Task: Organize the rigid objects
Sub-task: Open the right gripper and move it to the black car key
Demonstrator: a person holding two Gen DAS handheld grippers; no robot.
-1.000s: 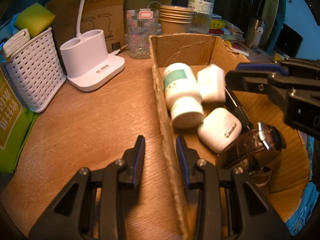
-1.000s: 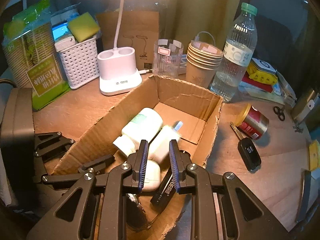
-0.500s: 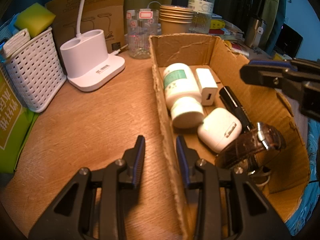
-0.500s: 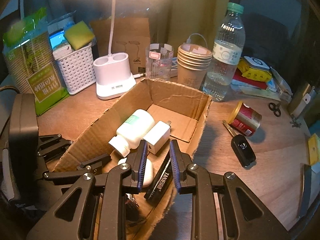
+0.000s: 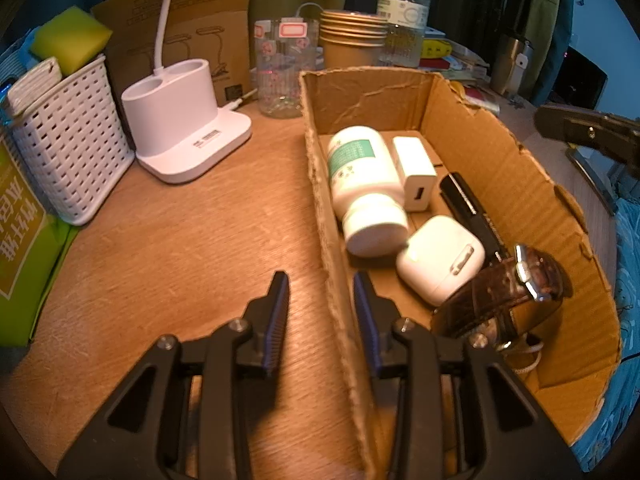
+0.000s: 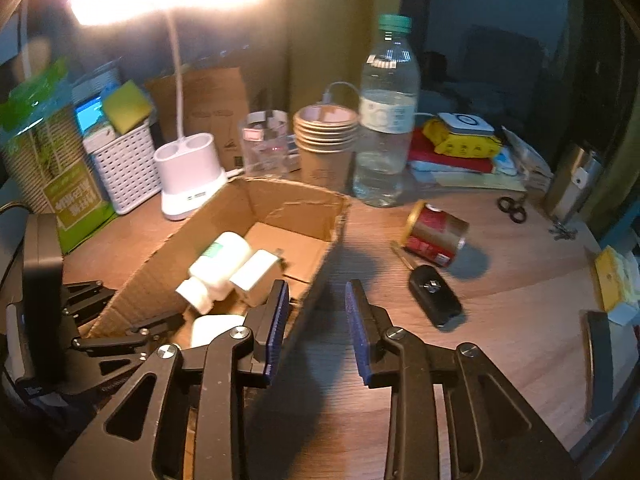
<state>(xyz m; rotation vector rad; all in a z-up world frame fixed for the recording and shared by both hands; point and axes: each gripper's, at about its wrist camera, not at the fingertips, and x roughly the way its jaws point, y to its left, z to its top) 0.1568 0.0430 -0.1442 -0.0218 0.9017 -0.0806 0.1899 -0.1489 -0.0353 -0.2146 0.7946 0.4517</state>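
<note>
A cardboard box holds a white pill bottle, a white charger, a black stick, a white earbud case and a brown watch. My left gripper straddles the box's left wall, jaws apart and not pressing it. My right gripper is open and empty, above the table just right of the box. A black car key and a red can lie on the table ahead of it.
A white lamp base, a white basket and a green pack stand at left. A glass, paper cups and a water bottle stand behind the box. Scissors lie far right.
My right gripper has risen out of the box and swung right over the table, leaving the charger lying beside the pill bottle. The left gripper has not moved.
</note>
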